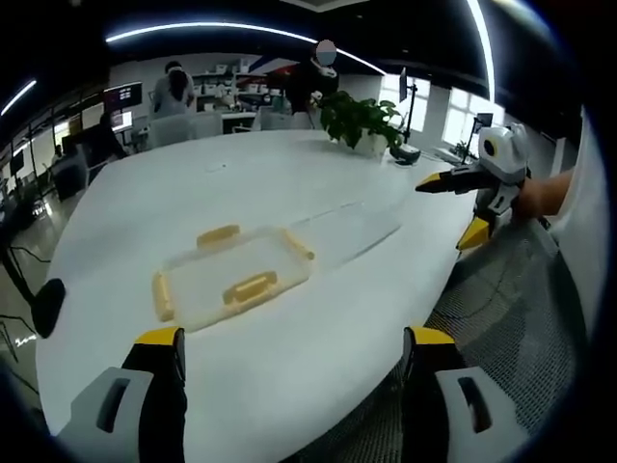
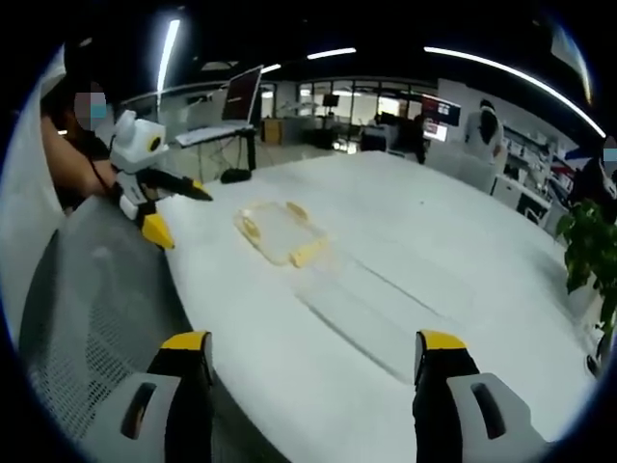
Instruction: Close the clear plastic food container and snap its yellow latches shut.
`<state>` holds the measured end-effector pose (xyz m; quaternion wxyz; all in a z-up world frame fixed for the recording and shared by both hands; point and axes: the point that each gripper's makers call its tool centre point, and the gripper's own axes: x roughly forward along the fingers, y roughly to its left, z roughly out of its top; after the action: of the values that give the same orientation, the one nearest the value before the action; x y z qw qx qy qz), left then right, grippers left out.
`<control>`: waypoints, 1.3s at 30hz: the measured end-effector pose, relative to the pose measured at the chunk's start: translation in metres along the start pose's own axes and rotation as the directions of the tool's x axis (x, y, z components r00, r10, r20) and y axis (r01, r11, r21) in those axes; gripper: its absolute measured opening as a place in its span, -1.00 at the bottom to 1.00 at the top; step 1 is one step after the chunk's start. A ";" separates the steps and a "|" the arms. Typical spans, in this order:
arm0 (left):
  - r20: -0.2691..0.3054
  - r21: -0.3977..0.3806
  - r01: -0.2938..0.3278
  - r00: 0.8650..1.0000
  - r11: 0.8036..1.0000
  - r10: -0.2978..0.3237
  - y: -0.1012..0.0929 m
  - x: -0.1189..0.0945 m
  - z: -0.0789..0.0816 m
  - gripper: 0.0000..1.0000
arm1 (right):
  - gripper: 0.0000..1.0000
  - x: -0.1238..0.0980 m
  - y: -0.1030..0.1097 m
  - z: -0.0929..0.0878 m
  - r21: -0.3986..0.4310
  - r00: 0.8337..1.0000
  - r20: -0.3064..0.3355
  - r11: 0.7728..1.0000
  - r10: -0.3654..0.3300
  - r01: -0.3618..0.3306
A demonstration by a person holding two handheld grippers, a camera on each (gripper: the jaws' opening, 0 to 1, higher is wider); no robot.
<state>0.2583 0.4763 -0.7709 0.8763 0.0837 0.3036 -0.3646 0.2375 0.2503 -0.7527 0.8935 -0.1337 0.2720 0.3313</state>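
Dim office, lit by ceiling light strips (image 1: pixel 193 27) and bright windows (image 1: pixel 461 116).
Strongly bowed toward edges; slightly soft throughout; pale sheen on white table (image 2: pixel 405 241).

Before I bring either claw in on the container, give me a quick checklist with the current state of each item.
1. Left claw open: ok, jaws spread wide and holding nothing.
2. Right claw open: ok, jaws apart and holding nothing.
3. Container within clear approach: ok, it sits alone on the white table, with bare tabletop between it and the left claw.
4. Lid seated on the container: cannot tell; a clear flat sheet-like shape lies beside it, too transparent to identify.
5. Yellow latches snapped shut: cannot tell; they show on the container's sides, but too small to see their state.
6. Potted plant out of the way: ok, at the far edge.
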 end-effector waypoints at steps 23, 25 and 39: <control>-0.010 0.049 0.023 1.000 0.999 -0.023 0.002 0.002 0.004 0.73 | 0.61 0.012 0.003 0.006 -0.091 0.998 -0.049 0.995 0.046 -0.051; -0.019 0.052 0.026 0.999 0.998 -0.025 0.003 0.003 0.003 0.71 | 0.60 0.014 0.002 0.006 -0.097 0.997 -0.054 0.994 0.047 -0.052; -0.041 0.117 0.027 0.999 0.993 -0.022 0.011 0.010 0.007 0.65 | 0.55 0.032 0.002 0.020 -0.137 0.996 -0.045 0.987 0.081 -0.086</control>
<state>0.2747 0.4761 -0.7722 0.8590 0.1389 0.3000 -0.3910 0.2641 0.2770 -0.7550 0.8619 -0.1903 0.2712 0.3839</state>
